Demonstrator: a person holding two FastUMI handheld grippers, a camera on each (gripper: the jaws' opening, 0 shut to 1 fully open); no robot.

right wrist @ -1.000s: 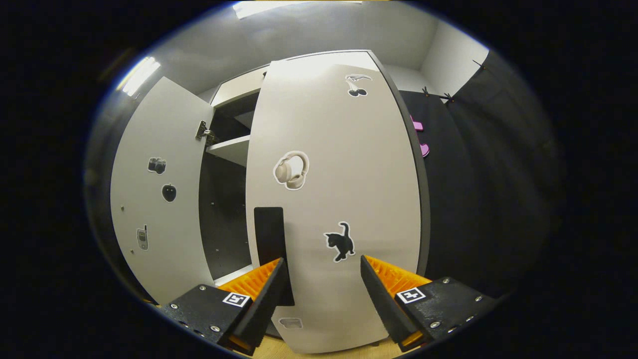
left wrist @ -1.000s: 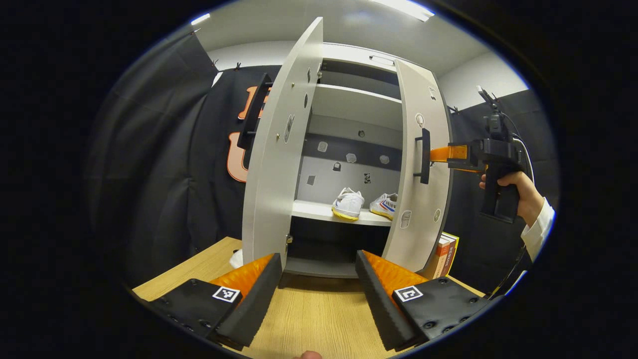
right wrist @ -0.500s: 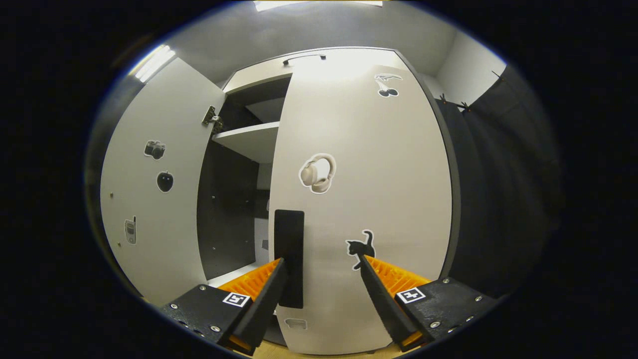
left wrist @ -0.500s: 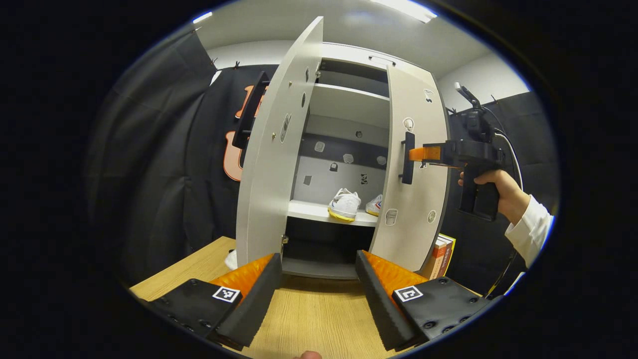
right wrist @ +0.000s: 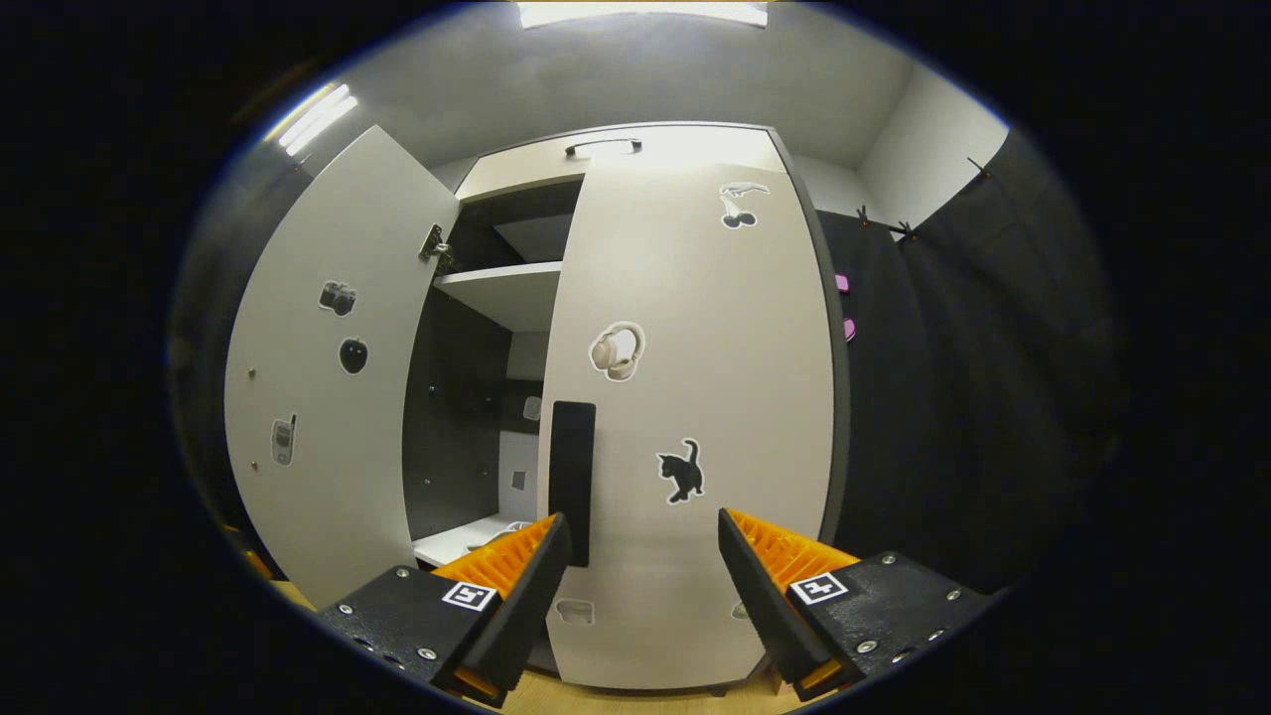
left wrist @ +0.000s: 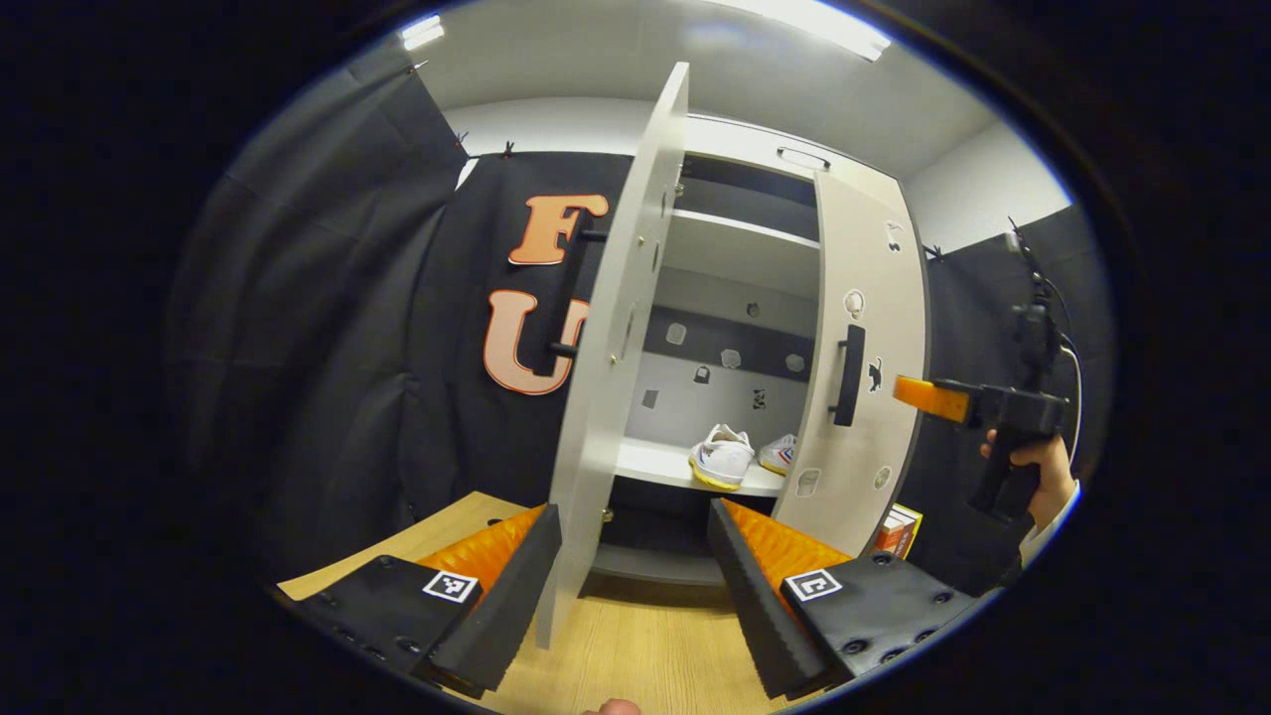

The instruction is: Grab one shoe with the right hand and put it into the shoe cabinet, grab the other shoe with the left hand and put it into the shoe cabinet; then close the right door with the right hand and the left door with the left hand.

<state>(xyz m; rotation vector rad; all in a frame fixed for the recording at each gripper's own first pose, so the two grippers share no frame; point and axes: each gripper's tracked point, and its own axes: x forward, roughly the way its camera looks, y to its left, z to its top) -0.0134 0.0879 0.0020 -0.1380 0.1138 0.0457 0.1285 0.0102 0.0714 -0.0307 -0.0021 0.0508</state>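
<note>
— How will the left door [left wrist: 611,348] handle?
— Stiff and light on its hinges, I'd judge; push near its free edge. It stands wide open, edge-on between the left tongs [left wrist: 631,581], spread and empty.
— And the right door [right wrist: 695,417]?
— Nearly shut, just ahead of the right tongs [right wrist: 640,586], also apart.

A: What marks each gripper body?
B: Left gripper [left wrist: 631,586] and right gripper [right wrist: 640,596]: screwed plates bearing square coded tags, ribbed fingers [left wrist: 506,596].
A: And clothing?
B: White sleeve [left wrist: 1043,541]; a cable [left wrist: 1075,362] above the pistol-grip handle.
</note>
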